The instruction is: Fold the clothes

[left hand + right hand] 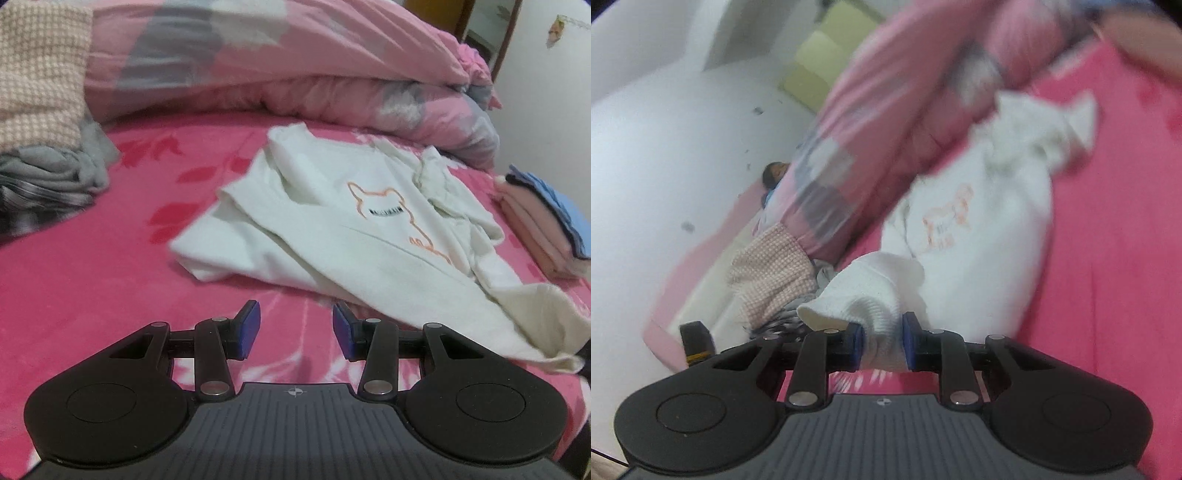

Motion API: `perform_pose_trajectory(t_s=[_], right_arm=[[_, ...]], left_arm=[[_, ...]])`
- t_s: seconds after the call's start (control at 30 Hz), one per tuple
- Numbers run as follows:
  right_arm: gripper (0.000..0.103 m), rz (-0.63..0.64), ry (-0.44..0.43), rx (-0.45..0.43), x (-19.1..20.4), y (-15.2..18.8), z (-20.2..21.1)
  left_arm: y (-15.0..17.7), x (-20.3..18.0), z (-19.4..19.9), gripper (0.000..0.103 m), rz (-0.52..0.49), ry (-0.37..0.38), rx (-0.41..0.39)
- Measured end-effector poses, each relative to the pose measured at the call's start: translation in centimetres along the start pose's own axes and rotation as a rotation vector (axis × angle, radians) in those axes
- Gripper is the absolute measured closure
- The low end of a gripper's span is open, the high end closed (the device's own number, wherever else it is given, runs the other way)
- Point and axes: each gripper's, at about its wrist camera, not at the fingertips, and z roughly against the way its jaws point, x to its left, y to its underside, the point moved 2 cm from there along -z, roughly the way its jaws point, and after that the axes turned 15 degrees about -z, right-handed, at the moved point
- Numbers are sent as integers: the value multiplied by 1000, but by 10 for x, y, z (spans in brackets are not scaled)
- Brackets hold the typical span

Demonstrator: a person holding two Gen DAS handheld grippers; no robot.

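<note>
Here, right gripper point(882, 341) pinches crumpled white sweatshirt point(332, 221); left gripper point(296, 328) spread.

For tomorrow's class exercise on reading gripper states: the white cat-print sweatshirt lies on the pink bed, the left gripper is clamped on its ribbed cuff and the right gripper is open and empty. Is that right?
The grippers are swapped. In the right wrist view the right gripper is clamped on the ribbed cuff of the white sweatshirt; in the left wrist view the left gripper is open and empty above the pink bed.

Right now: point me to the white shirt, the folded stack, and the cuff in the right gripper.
white shirt point(325, 236): left wrist view, chest panel beside the cat print.
folded stack point(535, 229): left wrist view, pink side of the pile.
cuff point(871, 306): right wrist view, ribbed knit above the pads.
</note>
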Motion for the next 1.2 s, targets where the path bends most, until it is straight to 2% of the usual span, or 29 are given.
perform_pose_trajectory(t_s=[0.07,0.17,0.23,0.3,0.43,0.53,0.63,0.77,0.93,1.07,1.17,1.2], right_arm=[[80,-150,-48,-17,-25,2,6],[80,-390,-185,-57,-59,-2,18],[79,-444,-232,-78,-66,-7,23],[79,-400,-225,-98,-59,-12,26],[79,-213,-123,-126,-34,-12,28],[80,-162,-21,-171,-35,-3,32],[81,-95,220,-221,-41,4,27],[80,46,359,-224,-33,18,19],[79,57,377,-227,-26,18,16],[79,40,367,-233,-29,20,20],[78,45,366,-239,-31,22,24],[78,46,364,-241,-30,22,24]], left_arm=[[2,-5,-5,60,-14,14,13],[2,-12,-9,59,-40,23,20],[3,-15,-10,59,-50,23,21],[4,-15,-11,58,-48,20,20],[6,-8,-12,58,-12,-2,18],[5,4,-12,58,49,-19,8],[0,20,-16,58,123,-21,-6],[-18,40,-30,57,195,-40,-44],[-48,55,-62,56,203,-59,-69],[-62,54,-88,60,125,-114,-42],[-73,54,-107,90,68,-154,-23],[-72,51,-105,93,60,-167,-25]])
